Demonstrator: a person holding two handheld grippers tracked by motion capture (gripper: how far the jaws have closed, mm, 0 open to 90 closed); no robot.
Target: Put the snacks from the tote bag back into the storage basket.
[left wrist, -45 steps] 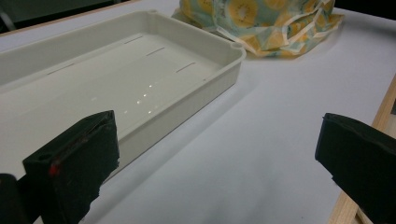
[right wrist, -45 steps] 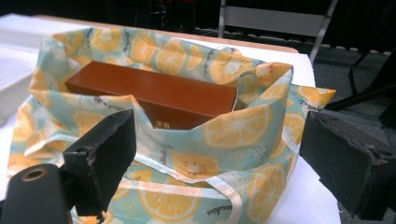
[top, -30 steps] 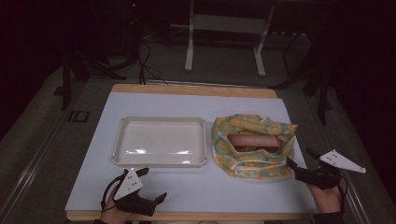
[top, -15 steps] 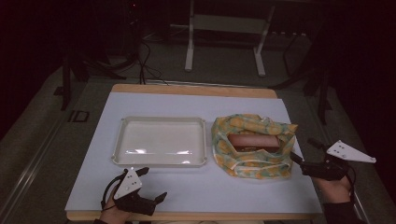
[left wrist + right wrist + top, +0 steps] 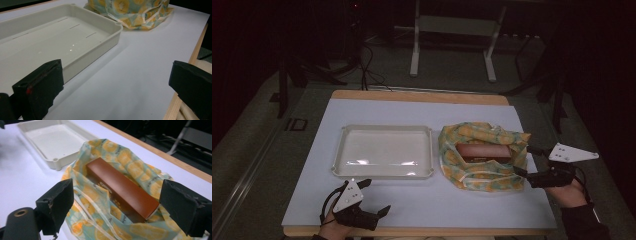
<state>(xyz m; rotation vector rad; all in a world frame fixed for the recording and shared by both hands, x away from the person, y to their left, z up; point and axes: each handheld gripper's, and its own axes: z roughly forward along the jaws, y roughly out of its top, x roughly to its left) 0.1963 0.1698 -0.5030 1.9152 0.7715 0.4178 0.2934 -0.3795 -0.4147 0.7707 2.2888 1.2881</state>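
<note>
A brown oblong box (image 5: 482, 151) (image 5: 122, 188) lies inside an open cloth bag with an orange-slice print (image 5: 482, 155) (image 5: 100, 215) (image 5: 130, 11) on the right half of the table. Left of the bag sits an empty white tray (image 5: 383, 151) (image 5: 62, 32) (image 5: 52, 137). My right gripper (image 5: 524, 160) (image 5: 122, 206) is open at the bag's right edge, its jaws wide on either side of the box end. My left gripper (image 5: 373, 196) (image 5: 117, 85) is open near the table's front edge, just in front of the tray, with nothing between its jaws.
The white table top (image 5: 422, 200) has a wooden edge (image 5: 419, 96) at the back and front. Metal stand legs (image 5: 414, 45) and cables stand on the dark floor behind the table.
My right gripper has moved up and in towards the bag's right side. The left gripper has stayed in place.
</note>
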